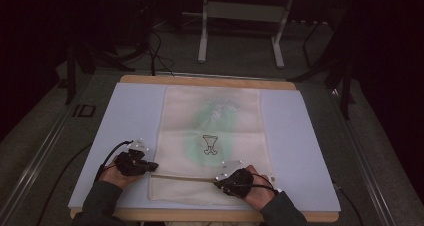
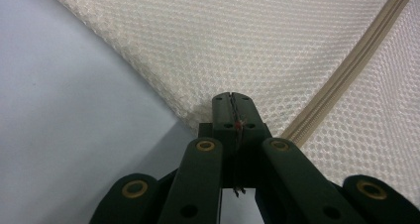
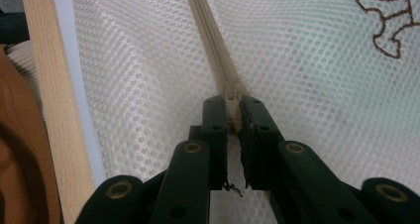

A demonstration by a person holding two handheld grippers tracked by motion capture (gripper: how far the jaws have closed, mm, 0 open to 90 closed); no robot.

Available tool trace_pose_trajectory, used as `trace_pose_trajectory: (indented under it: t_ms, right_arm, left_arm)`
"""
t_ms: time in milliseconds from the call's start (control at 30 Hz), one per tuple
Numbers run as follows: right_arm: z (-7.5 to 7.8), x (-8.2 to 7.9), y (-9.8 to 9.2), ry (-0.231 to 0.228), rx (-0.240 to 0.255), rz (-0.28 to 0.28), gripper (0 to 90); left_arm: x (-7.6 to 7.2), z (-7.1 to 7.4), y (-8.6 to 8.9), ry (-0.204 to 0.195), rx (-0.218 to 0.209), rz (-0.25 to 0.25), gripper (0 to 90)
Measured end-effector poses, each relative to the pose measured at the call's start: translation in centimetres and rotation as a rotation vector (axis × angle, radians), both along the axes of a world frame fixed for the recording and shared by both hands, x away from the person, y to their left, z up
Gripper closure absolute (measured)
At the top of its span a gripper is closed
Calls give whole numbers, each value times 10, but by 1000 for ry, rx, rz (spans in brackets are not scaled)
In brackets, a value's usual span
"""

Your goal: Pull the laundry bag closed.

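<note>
Near the front edge of the counter (image 1: 120, 111), my right gripper (image 3: 234, 116) had its fingers closed on the zipper slider (image 3: 231, 96) of the mesh bag (image 1: 212, 111). My left gripper (image 2: 233, 116) pinched the left edge of this bag, fingers shut on the mesh. The zipper (image 1: 182, 177) ran straight between both hands, parallel to the front edge. So the slider's travel, I judged, was along this line, toward the left hand. Farther away, the bag reached to the far edge.
</note>
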State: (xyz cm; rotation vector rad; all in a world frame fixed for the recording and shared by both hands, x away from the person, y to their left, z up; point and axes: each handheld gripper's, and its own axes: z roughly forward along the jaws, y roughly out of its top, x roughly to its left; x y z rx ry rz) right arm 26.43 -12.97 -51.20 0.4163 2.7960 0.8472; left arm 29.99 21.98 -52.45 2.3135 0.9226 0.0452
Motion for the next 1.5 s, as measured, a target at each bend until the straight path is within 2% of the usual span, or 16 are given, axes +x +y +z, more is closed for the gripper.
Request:
trace_pose_trajectory:
  t_ms: [667, 867, 1500]
  right_arm:
    - [2, 5, -39, 36, 28, -38, 823]
    - [2, 6, -50, 32, 38, -37, 823]
    - [3, 5, -89, 54, 37, -109, 823]
  left_arm:
    - [0, 0, 0, -1, 2, 0, 900]
    - [0, 0, 0, 0, -1, 0, 900]
    - [0, 0, 0, -1, -3, 0, 900]
